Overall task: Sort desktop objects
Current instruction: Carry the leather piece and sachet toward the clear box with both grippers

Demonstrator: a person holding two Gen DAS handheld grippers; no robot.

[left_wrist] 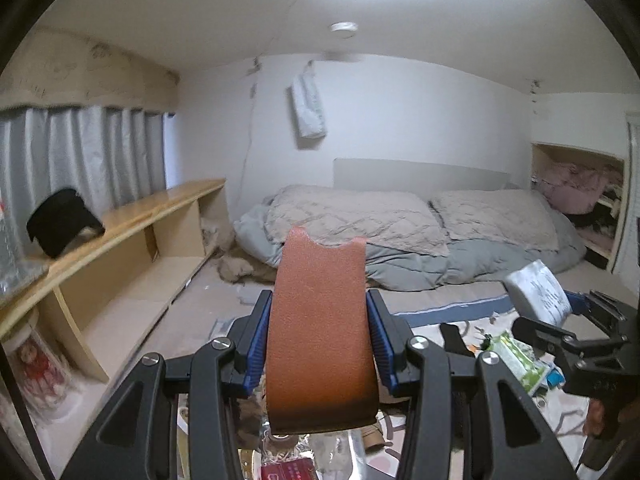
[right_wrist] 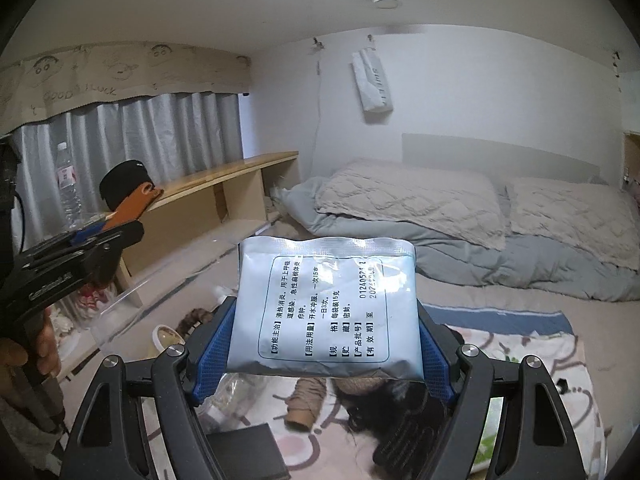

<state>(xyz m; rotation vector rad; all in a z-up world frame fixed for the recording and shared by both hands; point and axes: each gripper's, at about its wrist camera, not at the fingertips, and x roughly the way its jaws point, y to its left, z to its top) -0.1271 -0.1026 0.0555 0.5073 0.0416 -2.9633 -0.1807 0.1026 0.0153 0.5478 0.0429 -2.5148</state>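
Left gripper [left_wrist: 318, 330] pinching curved orange-brown grainy foam strip [left_wrist: 320, 320]; right gripper [right_wrist: 322, 354] clamping glossy pale-blue printed foil sachet [right_wrist: 326, 304].

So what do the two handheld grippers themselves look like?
Both the left gripper and right gripper have black angular linkage arms with silver screw heads and blue textured finger pads. White lettering marks the left gripper's body in the right wrist view.

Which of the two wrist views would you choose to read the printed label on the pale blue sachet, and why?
The right wrist view: the pale blue sachet fills the middle, label facing the camera, clamped between the right gripper pads. The left wrist view shows it only small, blurred and at an angle near the right edge, so its text cannot be read.
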